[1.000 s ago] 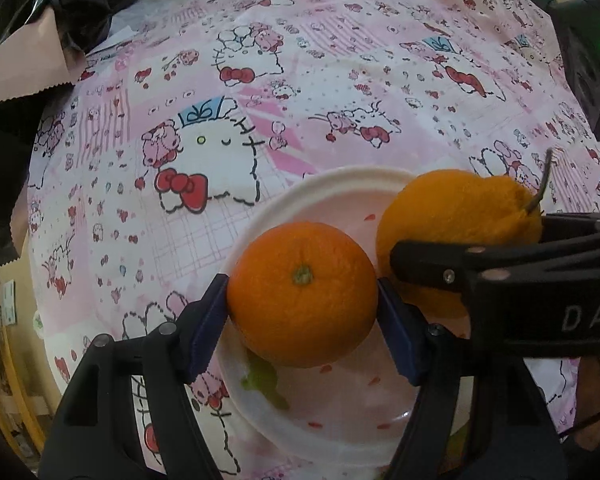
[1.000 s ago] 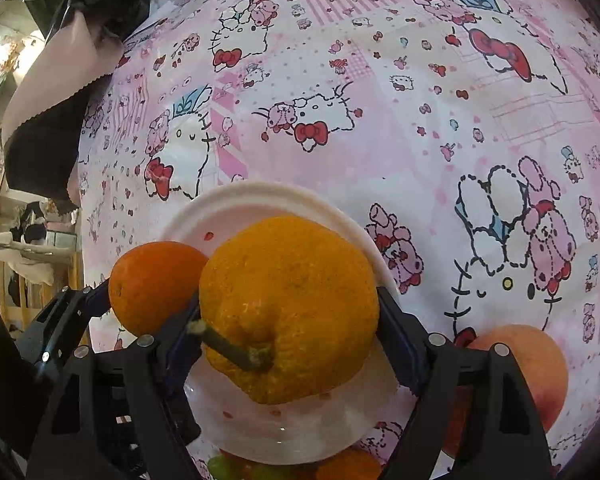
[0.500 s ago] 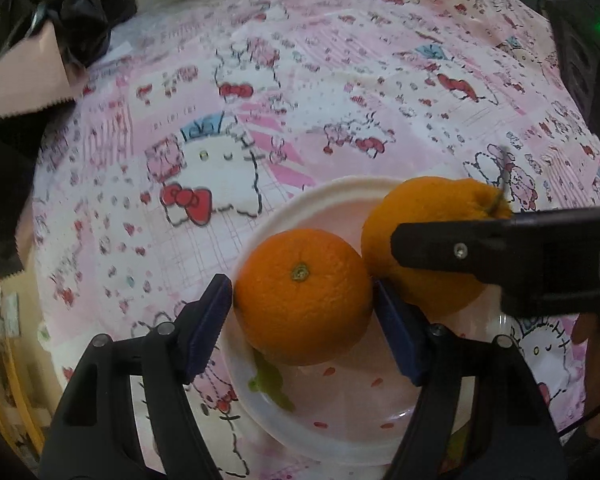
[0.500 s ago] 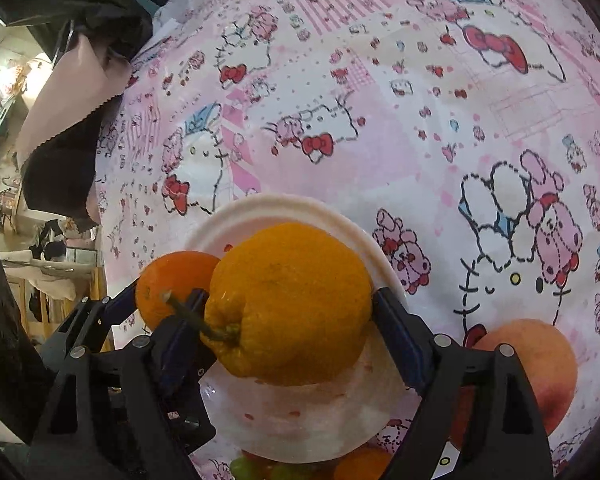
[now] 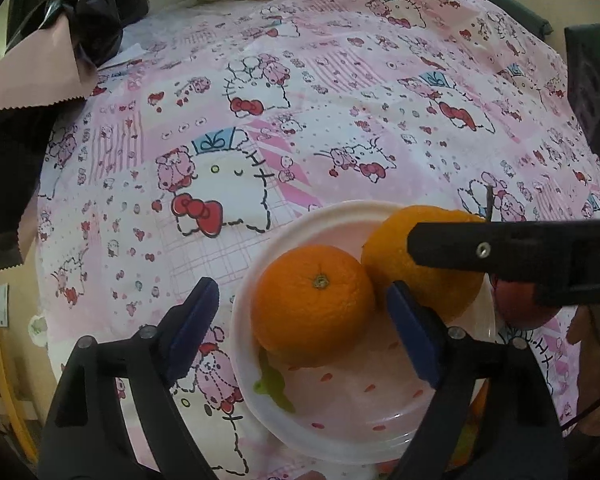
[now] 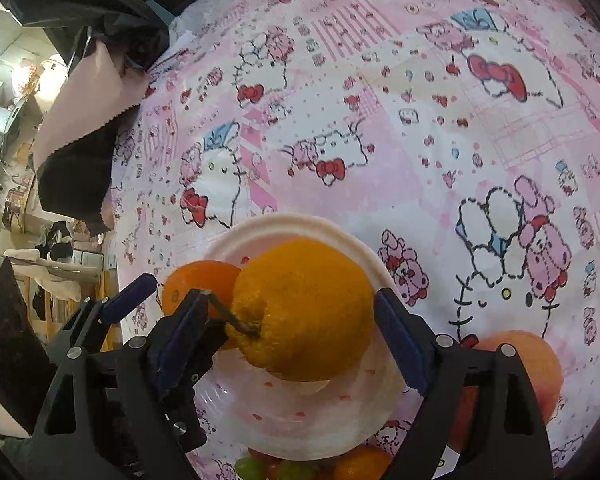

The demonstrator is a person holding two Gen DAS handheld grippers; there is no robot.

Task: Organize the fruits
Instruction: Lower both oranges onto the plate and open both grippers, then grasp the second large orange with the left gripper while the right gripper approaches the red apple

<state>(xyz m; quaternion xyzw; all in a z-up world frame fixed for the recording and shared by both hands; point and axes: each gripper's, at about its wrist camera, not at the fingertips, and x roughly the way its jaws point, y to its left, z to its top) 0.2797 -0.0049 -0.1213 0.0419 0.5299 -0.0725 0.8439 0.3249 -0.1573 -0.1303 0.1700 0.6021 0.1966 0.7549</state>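
A smooth orange [image 5: 314,306] and a bumpy stemmed orange [image 5: 404,258] sit side by side on a white plate [image 5: 352,428]. My left gripper [image 5: 304,334] is open, its blue pads apart from the smooth orange. My right gripper [image 6: 290,340] is open around the stemmed orange [image 6: 302,316], with gaps on both sides. The right view also shows the smooth orange [image 6: 198,284], the plate [image 6: 320,428] and the left gripper's fingers [image 6: 128,298] at left.
A peach [image 6: 536,368] lies right of the plate, grapes [image 6: 268,468] and a small orange fruit [image 6: 358,466] in front of it. Pink patterned cloth [image 5: 300,120] covers the table. Black bag and brown paper [image 5: 40,72] lie far left.
Both grippers opened and released their oranges onto the plate. Both have pulled back slightly, and the oranges now rest side by side.
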